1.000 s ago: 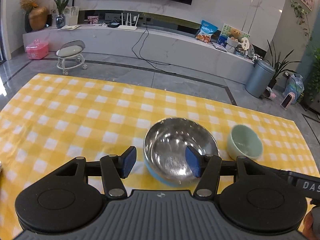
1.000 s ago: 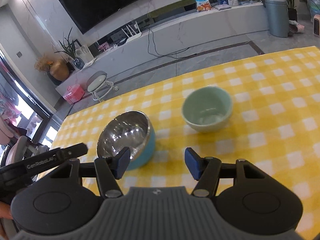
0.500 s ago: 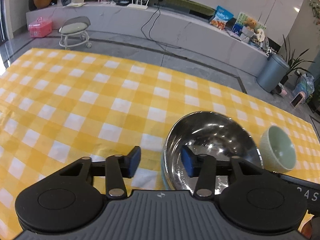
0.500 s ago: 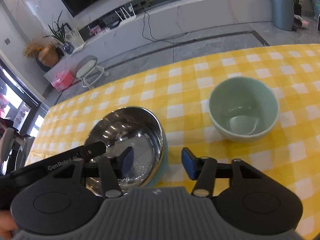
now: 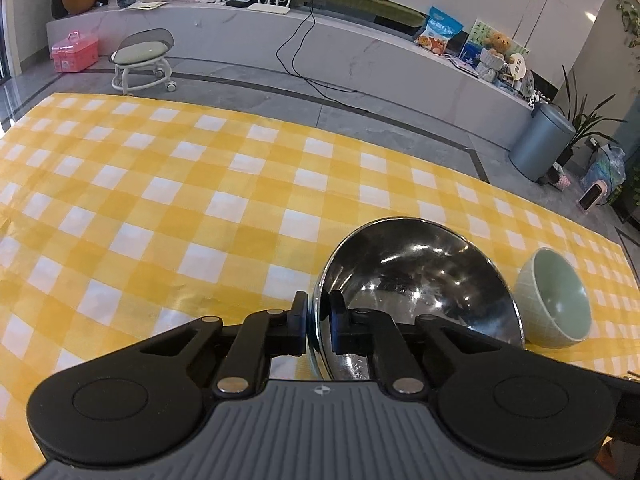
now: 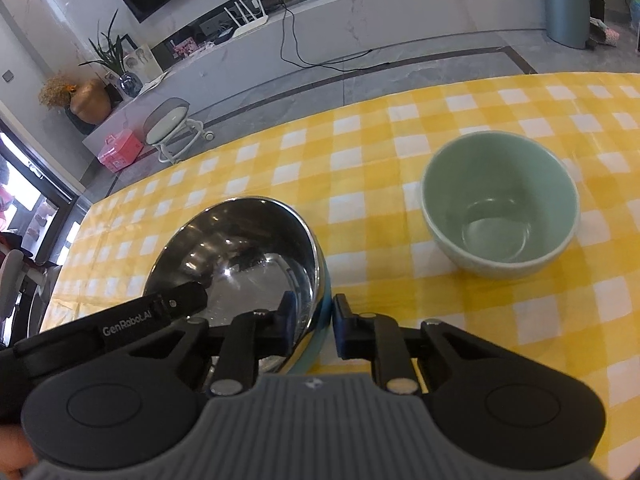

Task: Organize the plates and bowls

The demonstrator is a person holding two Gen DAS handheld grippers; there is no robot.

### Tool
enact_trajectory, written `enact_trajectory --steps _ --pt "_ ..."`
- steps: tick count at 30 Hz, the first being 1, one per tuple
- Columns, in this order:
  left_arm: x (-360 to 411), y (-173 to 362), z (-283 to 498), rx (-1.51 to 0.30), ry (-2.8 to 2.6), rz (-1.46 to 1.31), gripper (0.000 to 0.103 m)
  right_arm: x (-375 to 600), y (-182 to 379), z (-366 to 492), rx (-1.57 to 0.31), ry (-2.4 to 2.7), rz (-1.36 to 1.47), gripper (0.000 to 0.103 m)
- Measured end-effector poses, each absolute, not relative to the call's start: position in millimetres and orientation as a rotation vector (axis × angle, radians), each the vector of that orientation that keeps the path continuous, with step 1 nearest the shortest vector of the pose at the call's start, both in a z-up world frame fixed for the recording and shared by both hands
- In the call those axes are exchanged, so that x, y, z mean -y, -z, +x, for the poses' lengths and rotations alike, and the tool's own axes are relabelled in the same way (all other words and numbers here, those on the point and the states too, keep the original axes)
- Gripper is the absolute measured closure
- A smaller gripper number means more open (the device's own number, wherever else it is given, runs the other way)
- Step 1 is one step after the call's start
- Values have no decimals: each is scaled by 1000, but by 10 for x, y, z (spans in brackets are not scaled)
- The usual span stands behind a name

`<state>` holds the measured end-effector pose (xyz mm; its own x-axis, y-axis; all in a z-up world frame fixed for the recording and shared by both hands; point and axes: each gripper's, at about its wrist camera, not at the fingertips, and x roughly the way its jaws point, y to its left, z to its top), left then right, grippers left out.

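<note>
The round, shiny stainless-steel bowl with a light-blue outer shell (image 5: 416, 280) sits on the bench covered in a yellow-and-white checked cloth (image 5: 180, 200), toward its near edge. The left tool (image 5: 318, 316) is closing on the bowl's left rim, one finger outside the wall and one inside, both pressing on it. The right tool (image 6: 312, 322) is closing on the opposite rim in the same way, its inner pad against the steel and its outer pad against the blue shell. A pale green ceramic bowl (image 6: 500, 208) stands upright and empty on the cloth just beside the steel bowl, apart from both tools.
</note>
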<state>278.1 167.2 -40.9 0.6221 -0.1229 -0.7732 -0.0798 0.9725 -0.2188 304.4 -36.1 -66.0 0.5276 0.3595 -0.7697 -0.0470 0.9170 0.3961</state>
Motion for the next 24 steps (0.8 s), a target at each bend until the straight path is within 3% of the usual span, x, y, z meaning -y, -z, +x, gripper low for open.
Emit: enact_trajectory --steps 24 --pt "-1214 -406 1934 -903 85 -163 94 1003 -58 2139 -963 -319 378 92"
